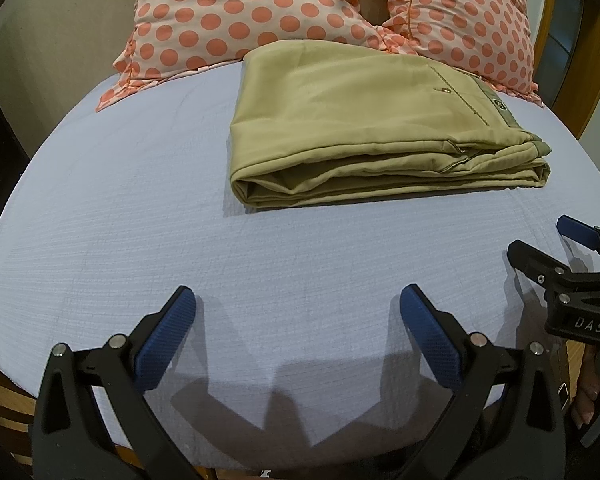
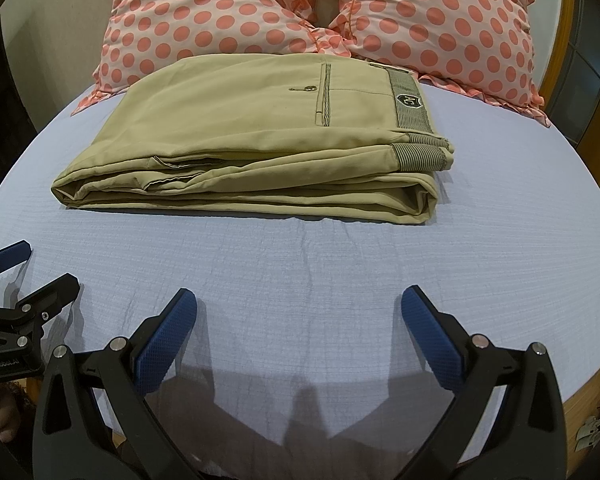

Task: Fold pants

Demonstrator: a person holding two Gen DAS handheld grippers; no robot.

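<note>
Khaki pants (image 1: 364,128) lie folded in a neat thick rectangle on the light blue bed sheet (image 1: 140,220), with the back pocket and waistband on top; they also show in the right wrist view (image 2: 252,140). My left gripper (image 1: 298,304) is open and empty, hovering over bare sheet well short of the pants. My right gripper (image 2: 299,304) is open and empty too, over the sheet in front of the pants. The right gripper also shows at the right edge of the left wrist view (image 1: 540,240), and the left gripper at the left edge of the right wrist view (image 2: 36,268).
Two pink polka-dot pillows (image 1: 228,16) (image 2: 440,20) lie behind the pants at the head of the bed. A wooden bed frame (image 1: 592,60) runs along the right side. The sheet (image 2: 340,260) has small wrinkles in front of the pants.
</note>
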